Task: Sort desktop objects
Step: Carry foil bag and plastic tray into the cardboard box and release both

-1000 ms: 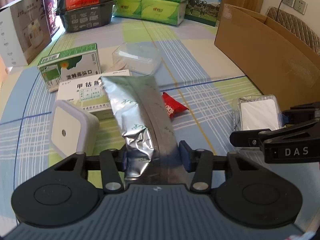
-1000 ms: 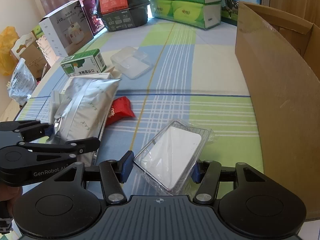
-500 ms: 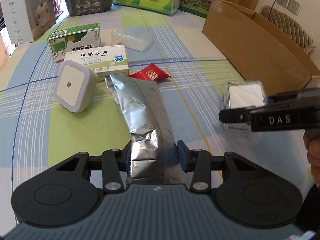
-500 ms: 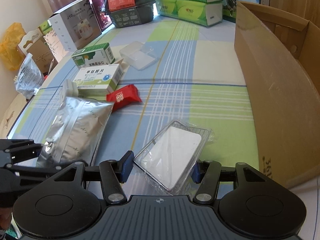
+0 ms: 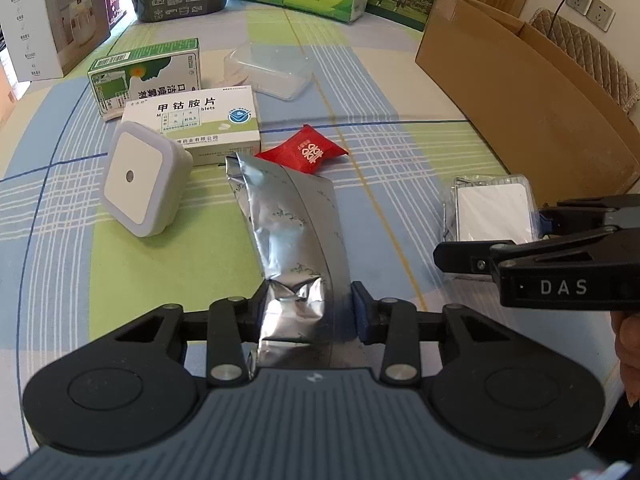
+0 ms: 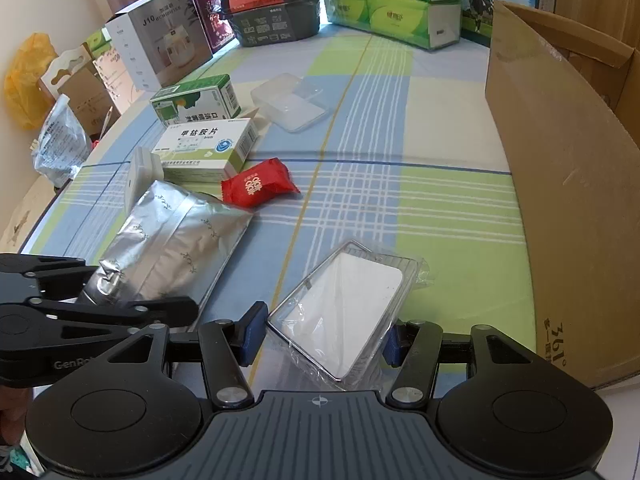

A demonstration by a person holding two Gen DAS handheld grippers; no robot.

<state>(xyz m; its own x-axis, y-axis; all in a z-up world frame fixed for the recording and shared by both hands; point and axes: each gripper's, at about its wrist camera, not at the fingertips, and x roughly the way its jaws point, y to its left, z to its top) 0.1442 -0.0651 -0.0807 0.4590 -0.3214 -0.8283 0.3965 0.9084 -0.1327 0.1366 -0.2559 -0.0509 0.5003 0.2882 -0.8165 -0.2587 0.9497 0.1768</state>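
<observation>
**Both grippers loaded; slip risk on pouch and card**

Left gripper (image 5: 310, 308) pinches the crinkled silver foil pouch (image 5: 288, 232) by its tail end, the far end near the checked cloth. Right gripper (image 6: 324, 334) clamps the white card in clear plastic wrap (image 6: 344, 312). Slick film may slide; the pouch may sag or snag the red candy wrapper (image 5: 304, 152). Legible: "DAS", "GenRob…", "J10", "甲钴胺片".
</observation>
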